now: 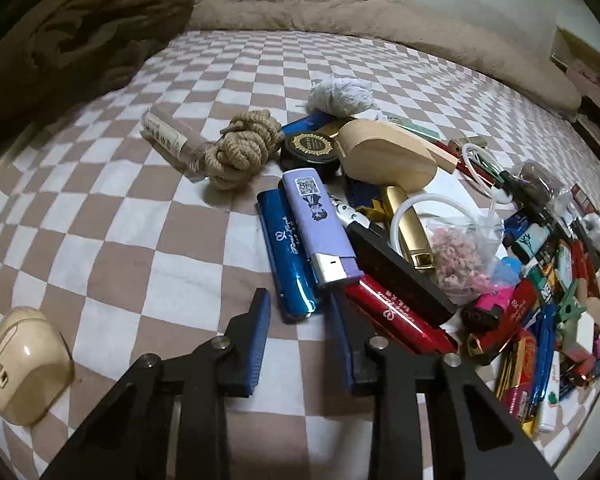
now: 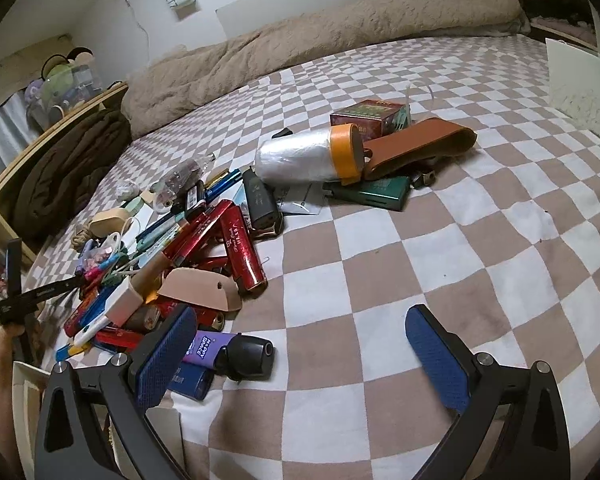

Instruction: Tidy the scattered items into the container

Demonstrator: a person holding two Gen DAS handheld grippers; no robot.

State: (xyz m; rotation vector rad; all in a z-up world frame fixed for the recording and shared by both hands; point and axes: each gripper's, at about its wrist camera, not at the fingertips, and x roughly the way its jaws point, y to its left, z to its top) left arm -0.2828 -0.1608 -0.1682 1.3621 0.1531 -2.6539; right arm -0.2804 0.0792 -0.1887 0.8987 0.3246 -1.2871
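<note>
On the bed's checkered sheet (image 1: 112, 248), a heap of small items lies scattered, mostly lighters and small tubes. The left gripper (image 1: 300, 332) hangs low at the near edge of the pile, its blue-padded fingers apart and holding nothing, with the end of a blue metallic lighter (image 1: 290, 256) just ahead between them; a lilac lighter (image 1: 320, 224) lies against it and a red lighter (image 1: 400, 316) sits by the right-hand finger. The right gripper (image 2: 300, 360) hovers wide open over bare sheet, a purple vape (image 2: 228, 354) just beside its left finger. A cream earbud case (image 1: 24, 364) lies well apart from the heap. A white edge at the right of the right wrist view may be the container (image 2: 580, 80), but I cannot tell for sure.

This looks like the start of a pick: the left side is lined up on the blue lighter. The next move calls for easing forward so both pads straddle its body, then closing without catching the lilac one resting on it.
</note>
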